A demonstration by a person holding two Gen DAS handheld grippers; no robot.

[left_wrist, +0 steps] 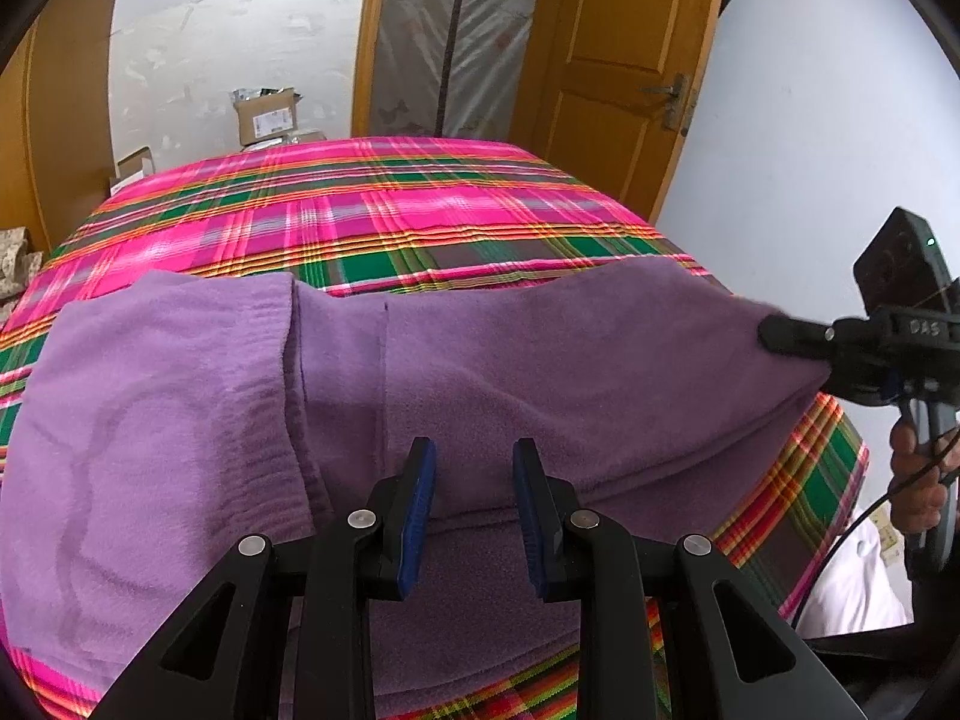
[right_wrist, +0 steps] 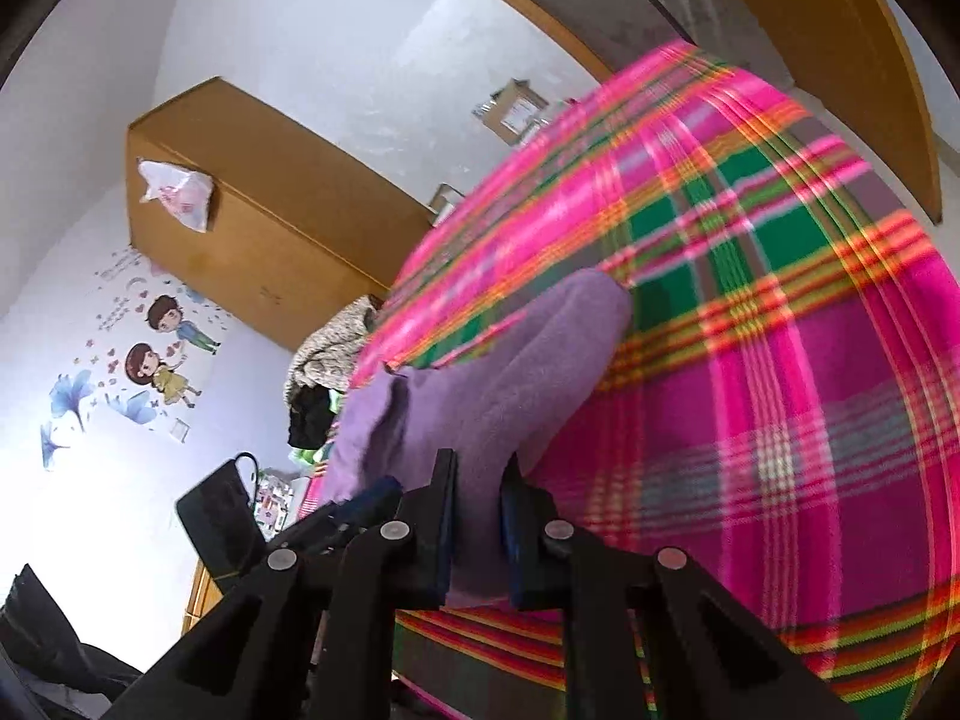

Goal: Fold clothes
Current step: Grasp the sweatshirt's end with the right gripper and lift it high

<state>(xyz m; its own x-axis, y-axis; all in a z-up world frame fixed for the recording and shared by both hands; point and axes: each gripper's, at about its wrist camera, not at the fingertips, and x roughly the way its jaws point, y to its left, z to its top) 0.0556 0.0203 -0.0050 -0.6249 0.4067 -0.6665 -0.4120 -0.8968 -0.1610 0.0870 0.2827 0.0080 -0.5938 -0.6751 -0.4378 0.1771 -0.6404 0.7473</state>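
Note:
A purple fleece garment [left_wrist: 480,372] lies spread across the plaid bed cover [left_wrist: 384,210], with a ribbed band running down its left part. In the left wrist view my left gripper [left_wrist: 474,480] hovers low over the garment's near middle, open, and the fabric shows below the gap between its blue pads [left_wrist: 417,504]. My right gripper [left_wrist: 780,336] comes in from the right and pinches the garment's right edge, lifting it off the bed. In the right wrist view the right gripper [right_wrist: 480,516] is shut on a strip of the purple garment [right_wrist: 510,372] that runs between its fingers.
The bed's right edge drops off near a pale wall, where a hand [left_wrist: 918,480] holds the right gripper. Cardboard boxes [left_wrist: 267,117] and a wooden door [left_wrist: 618,60] stand beyond the bed. A wooden cabinet [right_wrist: 252,228] and a clothes pile [right_wrist: 336,354] are at the bed's left.

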